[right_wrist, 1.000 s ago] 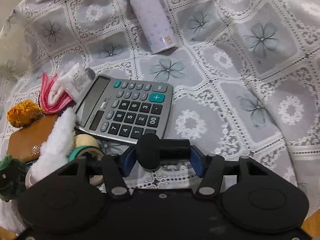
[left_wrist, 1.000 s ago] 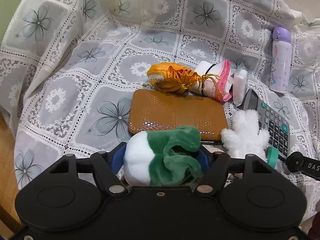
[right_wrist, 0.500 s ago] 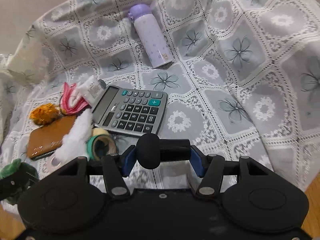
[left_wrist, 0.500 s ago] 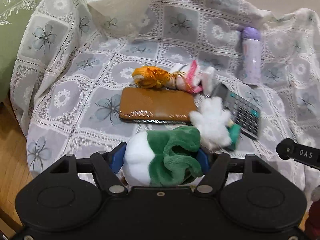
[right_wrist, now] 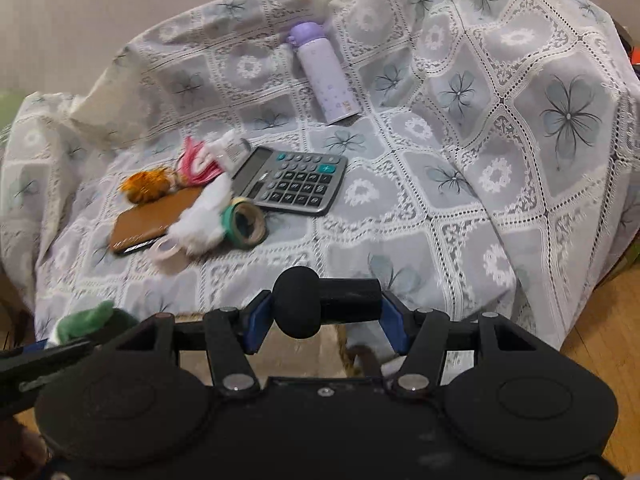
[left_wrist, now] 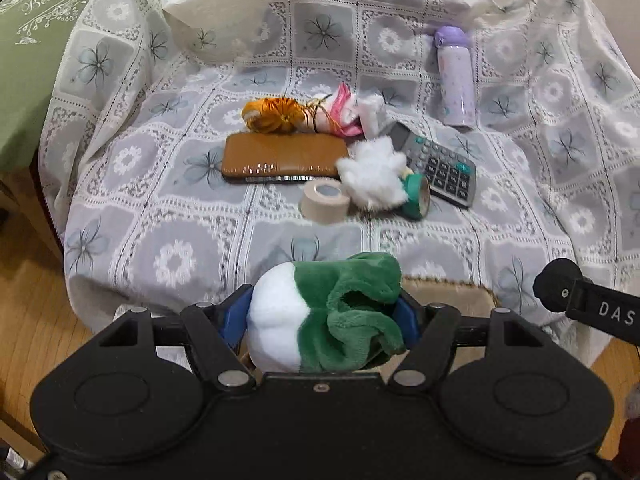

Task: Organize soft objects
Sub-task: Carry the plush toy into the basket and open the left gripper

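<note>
A green and white plush toy is gripped by the left gripper, a black handle by the right gripper, both now pulled back past the cloth's near edge. A calculator, bottle, wallet and tape rolls are clustered mid-cloth.

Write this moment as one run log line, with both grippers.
left gripper: shut on green-white plush | right gripper: shut on black foam handle

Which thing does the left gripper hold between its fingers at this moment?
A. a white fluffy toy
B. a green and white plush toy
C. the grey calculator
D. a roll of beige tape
B: the left gripper is closed on the green and white plush toy, while the white fluffy toy, the beige tape roll and the calculator lie on the cloth beyond it.
</note>
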`<action>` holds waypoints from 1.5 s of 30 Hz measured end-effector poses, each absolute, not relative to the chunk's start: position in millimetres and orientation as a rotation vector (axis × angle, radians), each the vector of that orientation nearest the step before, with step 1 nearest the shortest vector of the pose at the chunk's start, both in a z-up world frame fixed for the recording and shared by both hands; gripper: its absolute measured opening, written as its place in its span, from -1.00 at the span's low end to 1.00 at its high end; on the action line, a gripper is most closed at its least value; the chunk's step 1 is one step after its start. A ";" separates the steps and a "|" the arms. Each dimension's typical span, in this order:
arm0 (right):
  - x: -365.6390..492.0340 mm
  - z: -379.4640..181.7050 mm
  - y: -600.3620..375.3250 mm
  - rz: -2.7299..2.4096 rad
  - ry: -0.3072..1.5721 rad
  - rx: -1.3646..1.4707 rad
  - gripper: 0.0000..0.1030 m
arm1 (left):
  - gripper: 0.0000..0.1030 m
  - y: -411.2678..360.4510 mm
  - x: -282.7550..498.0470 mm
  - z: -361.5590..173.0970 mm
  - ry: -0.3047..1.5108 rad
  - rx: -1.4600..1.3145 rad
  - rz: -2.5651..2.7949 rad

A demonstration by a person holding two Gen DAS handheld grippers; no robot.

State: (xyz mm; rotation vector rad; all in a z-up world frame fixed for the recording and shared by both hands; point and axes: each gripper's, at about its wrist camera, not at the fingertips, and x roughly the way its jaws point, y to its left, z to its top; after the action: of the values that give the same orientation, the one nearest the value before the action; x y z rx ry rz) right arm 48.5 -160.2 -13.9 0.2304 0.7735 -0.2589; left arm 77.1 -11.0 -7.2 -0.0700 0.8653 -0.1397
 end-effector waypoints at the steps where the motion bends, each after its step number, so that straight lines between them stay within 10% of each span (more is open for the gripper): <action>1: 43.8 -13.5 -157.9 -0.249 0.773 0.230 0.10 | 0.29 -11.6 72.9 -7.8 0.866 -0.068 -0.139; 27: -12.7 -3.3 -135.0 -0.166 0.784 0.235 0.10 | 0.30 -7.8 34.0 -30.0 0.946 -0.078 -0.093; 45: -9.1 -8.1 -136.4 -0.149 0.834 0.248 0.12 | 0.71 -12.3 26.4 -30.1 0.947 -0.022 -0.075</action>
State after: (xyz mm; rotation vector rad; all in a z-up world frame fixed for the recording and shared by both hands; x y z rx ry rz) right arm -9.1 -136.4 -8.1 0.2483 0.8345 -0.1491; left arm 26.4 -12.3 -30.1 -0.0222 0.9465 -0.0749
